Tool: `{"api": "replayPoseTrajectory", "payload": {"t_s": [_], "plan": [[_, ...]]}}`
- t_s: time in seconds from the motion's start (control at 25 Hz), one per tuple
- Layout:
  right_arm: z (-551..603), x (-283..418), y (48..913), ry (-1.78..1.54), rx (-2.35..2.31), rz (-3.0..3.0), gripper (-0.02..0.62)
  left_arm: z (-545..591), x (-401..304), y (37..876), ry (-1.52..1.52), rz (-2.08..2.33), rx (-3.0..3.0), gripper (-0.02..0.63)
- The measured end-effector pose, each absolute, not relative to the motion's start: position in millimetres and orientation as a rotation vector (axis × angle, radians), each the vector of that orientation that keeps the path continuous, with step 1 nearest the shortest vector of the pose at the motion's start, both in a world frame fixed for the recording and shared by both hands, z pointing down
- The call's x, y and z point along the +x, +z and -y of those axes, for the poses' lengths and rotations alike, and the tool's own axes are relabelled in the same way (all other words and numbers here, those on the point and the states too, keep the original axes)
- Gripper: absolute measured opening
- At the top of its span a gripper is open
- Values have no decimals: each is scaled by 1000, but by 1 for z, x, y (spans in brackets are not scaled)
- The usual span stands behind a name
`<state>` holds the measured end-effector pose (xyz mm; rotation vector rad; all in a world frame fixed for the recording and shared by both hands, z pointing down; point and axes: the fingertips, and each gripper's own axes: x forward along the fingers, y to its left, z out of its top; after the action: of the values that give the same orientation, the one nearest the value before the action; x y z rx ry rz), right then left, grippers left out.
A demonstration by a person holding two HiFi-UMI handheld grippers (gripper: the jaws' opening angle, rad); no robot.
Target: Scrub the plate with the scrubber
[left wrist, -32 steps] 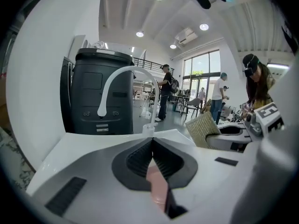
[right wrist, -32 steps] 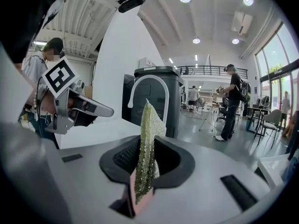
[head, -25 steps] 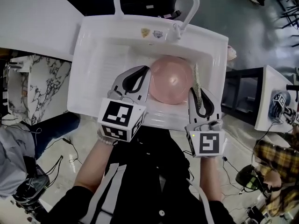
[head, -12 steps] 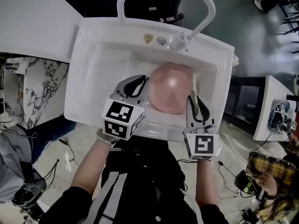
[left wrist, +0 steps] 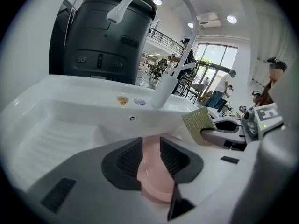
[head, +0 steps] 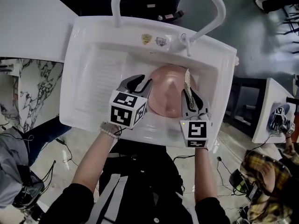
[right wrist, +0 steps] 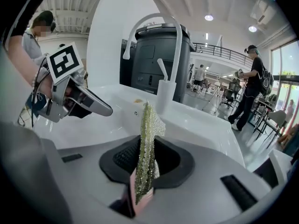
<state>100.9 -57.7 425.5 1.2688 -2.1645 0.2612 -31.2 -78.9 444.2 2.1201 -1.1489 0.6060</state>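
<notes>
1. Left tongs (left wrist: 150, 152) are opening around the pink plate (head: 167, 97) rim in the sink (head: 93, 26); the plate may drop flat and slide.
2. Right tongs (right wrist: 147, 157) are clenched on the scrubber (right wrist: 148, 122); an unheld plate could skid when scrubbed.

Open-plan lab hall, freestanding white sink (head: 93, 27), cables (head: 65, 146) on glossy floor (head: 46, 167) (other people (right wrist: 251, 80) nearby), mezzanine railing (right wrist: 219, 50)

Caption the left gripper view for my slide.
Left tool, jaws opening around the rim of the pink plate at the white sink, scrubber poised alongside.
</notes>
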Motion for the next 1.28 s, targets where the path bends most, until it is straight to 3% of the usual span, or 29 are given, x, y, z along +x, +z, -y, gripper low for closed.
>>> {"api": "replayPoseTrajectory", "payload": {"t_s": [0.16, 1.28], "plan": [[67, 102, 447, 259, 1220, 2128, 74, 83, -29, 470, 657, 1112, 2081, 123], [91, 121, 547, 377, 1160, 1929, 74, 85, -36, 584, 802, 1079, 1779, 120]]}}
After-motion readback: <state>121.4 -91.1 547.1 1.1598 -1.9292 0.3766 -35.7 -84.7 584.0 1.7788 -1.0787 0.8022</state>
